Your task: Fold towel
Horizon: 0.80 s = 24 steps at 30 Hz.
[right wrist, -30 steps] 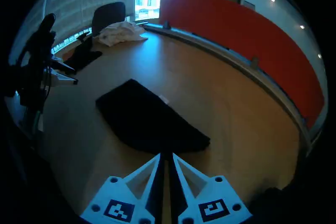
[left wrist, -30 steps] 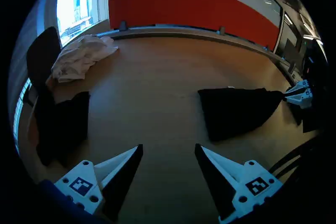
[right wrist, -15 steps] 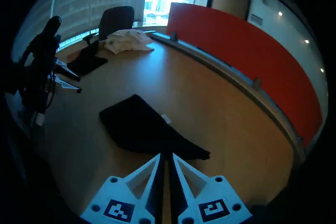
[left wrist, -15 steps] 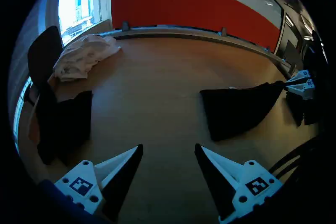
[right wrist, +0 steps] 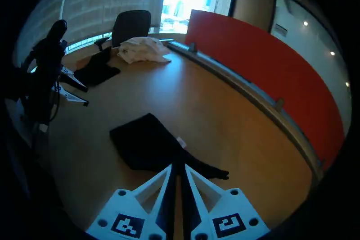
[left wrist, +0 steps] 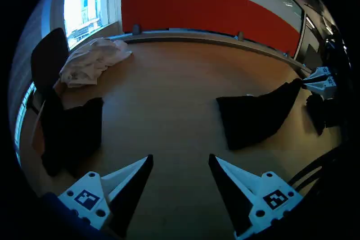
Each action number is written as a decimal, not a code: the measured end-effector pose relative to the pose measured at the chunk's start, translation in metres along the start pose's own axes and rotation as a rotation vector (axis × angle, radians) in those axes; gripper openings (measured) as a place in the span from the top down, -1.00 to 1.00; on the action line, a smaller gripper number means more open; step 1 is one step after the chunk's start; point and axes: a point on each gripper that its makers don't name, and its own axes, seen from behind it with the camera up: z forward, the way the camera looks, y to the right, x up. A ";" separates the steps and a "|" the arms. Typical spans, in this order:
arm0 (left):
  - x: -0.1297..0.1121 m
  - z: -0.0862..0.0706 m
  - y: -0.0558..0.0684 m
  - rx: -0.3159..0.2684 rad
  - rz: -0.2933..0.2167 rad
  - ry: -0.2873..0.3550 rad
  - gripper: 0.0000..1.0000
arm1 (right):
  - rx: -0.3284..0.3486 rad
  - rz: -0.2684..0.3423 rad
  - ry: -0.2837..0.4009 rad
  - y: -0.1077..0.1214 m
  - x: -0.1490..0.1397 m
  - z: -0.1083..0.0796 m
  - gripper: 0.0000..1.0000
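Since the earlier frame the right gripper [right wrist: 178, 168] has risen and pulled one corner of the black towel [right wrist: 144, 145] higher, so the cloth is now drawn into a narrower, more stretched shape; its fingers are pressed together on this corner. The rest of the towel lies on the wooden table [right wrist: 202, 100]; in the left gripper view the towel [left wrist: 252, 114] is at the right side, its lifted corner climbing to the right gripper [left wrist: 321, 82]. The left gripper [left wrist: 180, 159] hangs over bare table [left wrist: 180, 82] with its fingers spread wide and nothing between them, well apart from the towel. At the far end lie a crumpled white cloth [left wrist: 90, 60] and a dark cloth [left wrist: 76, 127], near a chair [left wrist: 45, 57]; a red partition [left wrist: 202, 10] runs along the far edge.
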 end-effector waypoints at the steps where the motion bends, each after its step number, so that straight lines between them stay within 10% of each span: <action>1: 0.000 0.000 0.000 0.000 -0.001 0.001 -0.83 | 0.001 -0.005 0.000 -0.001 0.001 0.001 0.88; 24: -0.001 -0.016 -0.004 -0.006 -0.028 0.023 -0.83 | 0.107 -0.071 0.015 -0.041 0.045 0.038 0.88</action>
